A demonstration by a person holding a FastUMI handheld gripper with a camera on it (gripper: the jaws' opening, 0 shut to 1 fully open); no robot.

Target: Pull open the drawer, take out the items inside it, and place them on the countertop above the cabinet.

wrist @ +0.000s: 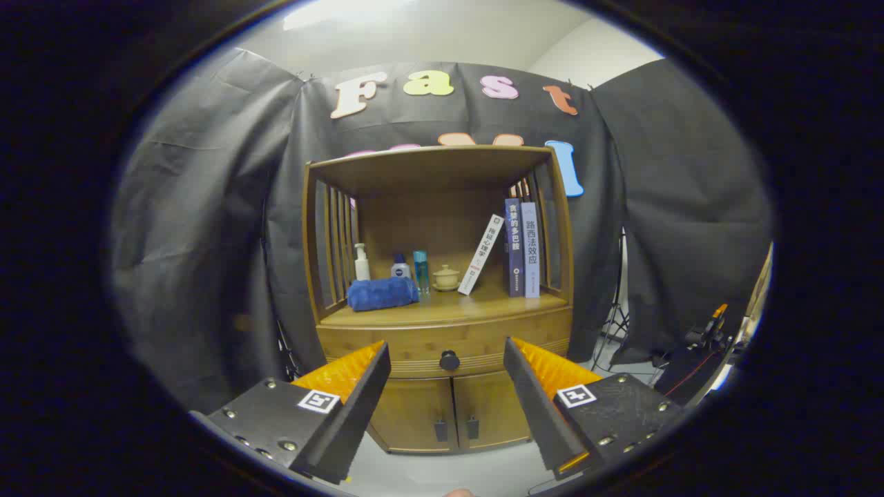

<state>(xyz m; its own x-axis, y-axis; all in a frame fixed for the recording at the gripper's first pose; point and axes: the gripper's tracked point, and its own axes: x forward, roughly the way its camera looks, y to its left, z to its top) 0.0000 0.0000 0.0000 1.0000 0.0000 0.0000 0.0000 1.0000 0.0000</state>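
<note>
A wooden cabinet (442,290) stands against the booth's wall. Its drawer (387,342) is closed, with a round dark knob (449,360) at the middle of its front. The knob lies between my fingers and some way beyond them. My gripper (447,355) is open and holds nothing. Above the drawer is the countertop (483,304), an open shelf under a wooden roof. What is inside the drawer is hidden.
On the countertop lie a folded blue towel (382,293), a white pump bottle (361,263), two small bottles (411,269), a small lidded pot (446,277) and three books (514,250). Below the drawer are two cupboard doors (452,414). A stand and gear (697,345) sit right.
</note>
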